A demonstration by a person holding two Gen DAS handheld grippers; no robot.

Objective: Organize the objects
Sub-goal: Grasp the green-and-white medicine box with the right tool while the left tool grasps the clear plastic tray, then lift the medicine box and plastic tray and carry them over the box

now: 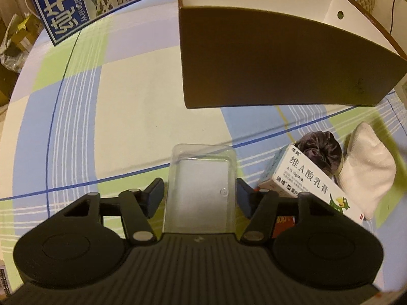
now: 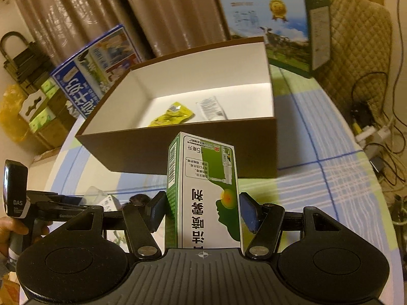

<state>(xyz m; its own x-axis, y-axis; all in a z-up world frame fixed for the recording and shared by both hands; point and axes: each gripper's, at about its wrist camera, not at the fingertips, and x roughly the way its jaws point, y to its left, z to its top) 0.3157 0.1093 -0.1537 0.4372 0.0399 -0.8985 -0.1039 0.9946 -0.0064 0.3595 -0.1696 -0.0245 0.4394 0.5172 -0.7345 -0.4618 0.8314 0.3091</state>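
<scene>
- The green-and-white medicine carton [image 2: 203, 190] stands upright between the pads of the right hand-held gripper [image 2: 202, 209], both blue pads pressing on its sides, so that gripper is pinching the carton; its print reads upside down in the right wrist view.
- The carton is held up in front of the near wall of the brown box [image 2: 178, 150], which sits on the surface [image 2: 330, 190] covered by a blue, green and white checked cloth.
- The box is open at the top with white inner walls; a yellow packet [image 2: 173, 117] and a white printed sachet [image 2: 211, 108] lie on its floor, close together.
- The clear plastic case [image 1: 201, 190] lies between the pads of the left hand-held gripper [image 1: 201, 193]; the pads stand at its two sides, but whether they press on it cannot be told.
- Just right of that gripper in the left wrist view lies a white ointment box [image 1: 305, 178] with Chinese print and a small green cartoon figure; a dark scrunchie [image 1: 320, 150] touches its far side, and a white folded cloth [image 1: 366, 170] lies beside both.
- A hand [image 2: 10, 231] grips the left gripper's handle at the left edge of the right wrist view.
- Behind the brown box stand a blue printed carton [image 2: 94, 71] and a carton with a meadow picture [image 2: 274, 25].
</scene>
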